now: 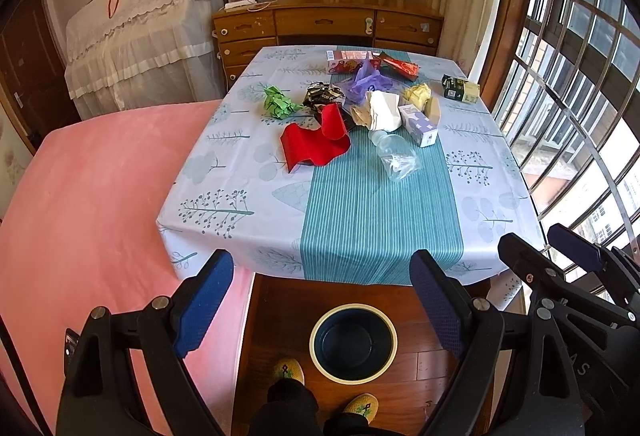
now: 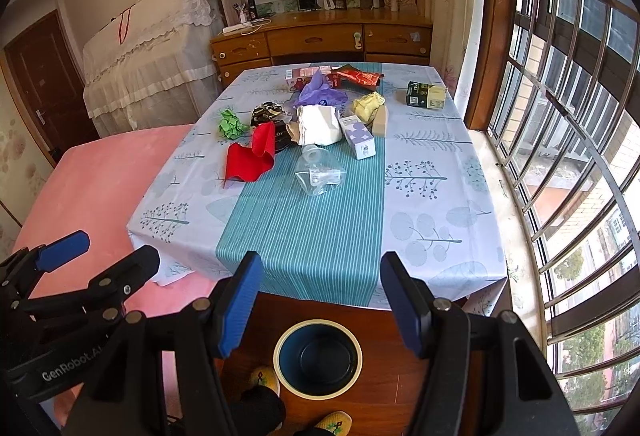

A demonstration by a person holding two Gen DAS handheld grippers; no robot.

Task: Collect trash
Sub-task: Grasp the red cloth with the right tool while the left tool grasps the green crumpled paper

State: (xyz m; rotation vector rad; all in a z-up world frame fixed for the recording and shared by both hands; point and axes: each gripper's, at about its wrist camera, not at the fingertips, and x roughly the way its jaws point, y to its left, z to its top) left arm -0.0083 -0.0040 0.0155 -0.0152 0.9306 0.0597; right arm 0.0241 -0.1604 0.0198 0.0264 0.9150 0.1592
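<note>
The left hand-held gripper [image 1: 320, 300] hangs short of the bench's near edge with its blue pads spread wide and nothing between them; the right hand-held gripper [image 2: 320, 300] is beside it, also parted and empty. Below both, on the wooden floor [image 1: 420, 368], stands a round bin [image 1: 353, 342] with a cream rim and dark inside, and just in front of it a person's two yellow slippers [image 1: 289, 370]. The bench [image 1: 352, 220] wears a pale cloth with a teal striped band down the middle. The trash lies in a cluster on its far half: a clear plastic bottle [image 1: 394, 155] on its side nearest, red paper [image 1: 314, 142] left of it, a green wad [image 1: 280, 101], a white crumpled bag [image 1: 383, 111], a small box [image 1: 418, 124], a purple bag [image 1: 366, 80], yellow paper [image 1: 418, 92] and a green carton [image 1: 460, 88] well apart to the right. A pink bed [image 1: 100, 196] adjoins the bench on the left.
</note>
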